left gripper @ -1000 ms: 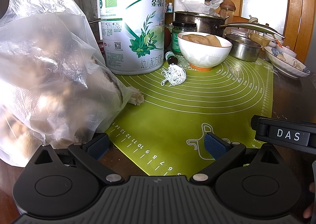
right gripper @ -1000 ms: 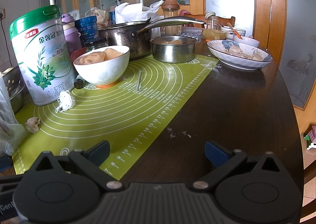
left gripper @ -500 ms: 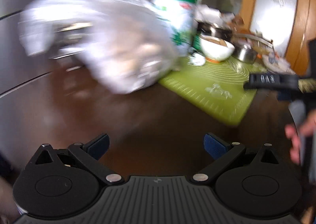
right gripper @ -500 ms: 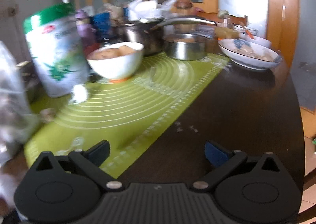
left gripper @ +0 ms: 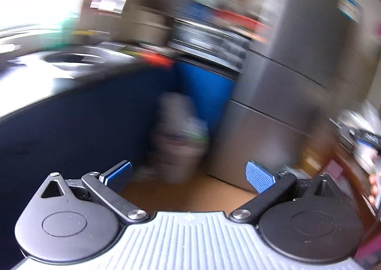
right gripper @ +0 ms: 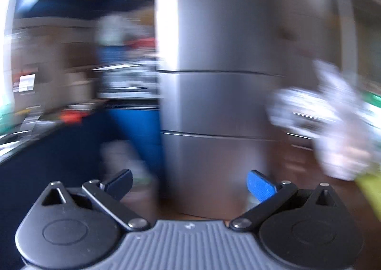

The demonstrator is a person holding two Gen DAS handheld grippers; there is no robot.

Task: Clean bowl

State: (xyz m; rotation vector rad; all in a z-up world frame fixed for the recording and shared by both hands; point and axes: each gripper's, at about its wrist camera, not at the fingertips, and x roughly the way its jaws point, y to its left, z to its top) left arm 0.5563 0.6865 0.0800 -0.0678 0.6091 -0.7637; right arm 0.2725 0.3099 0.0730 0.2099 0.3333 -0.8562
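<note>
Here both grippers point at a blurred kitchen, jaws spread and empty; the bowl shows in neither view.

Straight ahead of the right gripper (right gripper: 189,180) stands a tall brushed-steel fridge (right gripper: 221,93), its doors split by dark horizontal seams; a label near its top is too smeared to read. Beyond its left jaw runs a dark blue panel (right gripper: 47,165); off its right jaw lies a crumpled clear plastic bag (right gripper: 333,127) on the dark brown surface (right gripper: 297,165), with a yellow-green mat corner (right gripper: 371,189) nearer. Between the left gripper (left gripper: 189,173) jaws sits a pale blurred shape, unidentifiable. Ribbed blue pads (left gripper: 258,179) tip each black finger.
</note>
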